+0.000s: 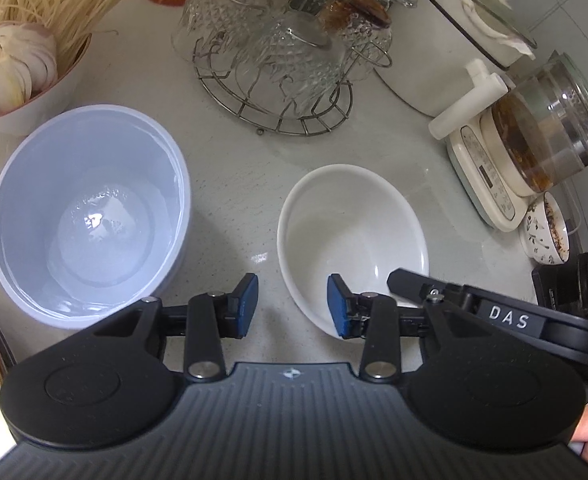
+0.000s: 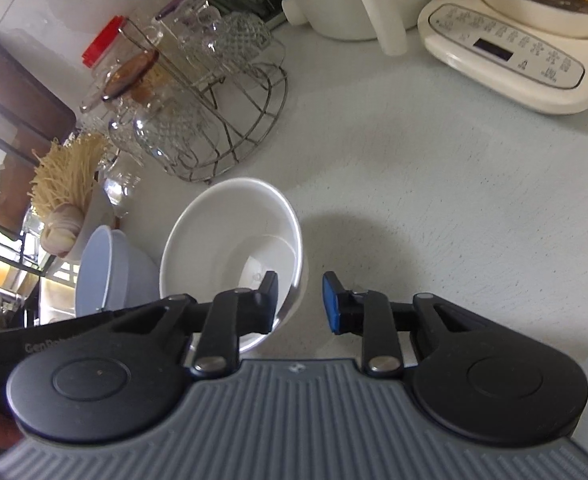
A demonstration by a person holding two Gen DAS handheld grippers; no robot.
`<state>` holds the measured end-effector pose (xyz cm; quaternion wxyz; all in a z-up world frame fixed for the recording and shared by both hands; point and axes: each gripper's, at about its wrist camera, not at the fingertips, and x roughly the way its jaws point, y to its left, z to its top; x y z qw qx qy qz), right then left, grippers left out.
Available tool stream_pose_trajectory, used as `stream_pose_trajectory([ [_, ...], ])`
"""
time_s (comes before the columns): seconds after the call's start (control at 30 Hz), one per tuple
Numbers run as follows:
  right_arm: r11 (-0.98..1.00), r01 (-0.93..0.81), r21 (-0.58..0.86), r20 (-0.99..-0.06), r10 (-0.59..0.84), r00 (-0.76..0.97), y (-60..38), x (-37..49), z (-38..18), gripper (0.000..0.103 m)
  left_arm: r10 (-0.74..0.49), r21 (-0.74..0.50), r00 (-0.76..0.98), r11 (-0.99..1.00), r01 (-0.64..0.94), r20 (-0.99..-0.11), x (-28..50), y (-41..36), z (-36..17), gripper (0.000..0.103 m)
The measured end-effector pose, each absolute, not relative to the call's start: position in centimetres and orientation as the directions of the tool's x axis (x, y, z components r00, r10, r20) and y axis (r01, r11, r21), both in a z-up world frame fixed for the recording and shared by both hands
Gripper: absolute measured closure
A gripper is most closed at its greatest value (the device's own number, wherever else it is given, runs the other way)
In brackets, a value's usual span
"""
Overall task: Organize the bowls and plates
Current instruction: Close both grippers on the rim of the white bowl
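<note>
A white bowl stands on the pale counter, empty. A larger light blue bowl stands to its left. My left gripper is open; its right pad sits inside the white bowl's near rim and its left pad outside. My right gripper is open and straddles the right rim of the white bowl, left finger inside, right pad outside. The right gripper's finger shows over the bowl's right side in the left wrist view. The blue bowl also shows in the right wrist view.
A wire rack with upturned glass cups stands behind the bowls. A bowl of dry noodles and garlic is at back left. A glass kettle on a cream base, a white appliance and a small patterned cup stand at right.
</note>
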<state>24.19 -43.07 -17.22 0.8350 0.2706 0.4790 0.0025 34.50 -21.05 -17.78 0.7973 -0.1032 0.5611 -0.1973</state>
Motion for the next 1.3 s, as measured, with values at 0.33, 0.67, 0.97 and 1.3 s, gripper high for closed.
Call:
stream_pose_trajectory([
  [0.33,0.838,0.262,0.478,-0.790,0.281,0.544,-43.0,24.1,-17.2,0.090,-0.458,-0.421,0.296,0.888,0.183,-0.838,34.4,-20.9,-17.6,0.089],
  [0.67,0.845,0.229,0.483,-0.777,0.293,0.558,-42.7,23.8,-17.6,0.090,-0.445,-0.393,0.328,0.894,0.214,-0.833,33.3,-20.4,-16.7,0.089],
  [0.97,0.862,0.185,0.471,-0.772,0.302,0.559,-42.0,23.1,-15.7,0.090,-0.469,-0.425,0.376,0.883,0.197,-0.799,31.1,-18.9,-15.5,0.089],
  [1.3,0.864,0.171,0.474,-0.747,0.291,0.598,-40.3,22.6,-12.4,0.090,-0.510,-0.471,0.417,0.859,0.200,-0.753,30.0,-16.1,-12.4,0.088],
])
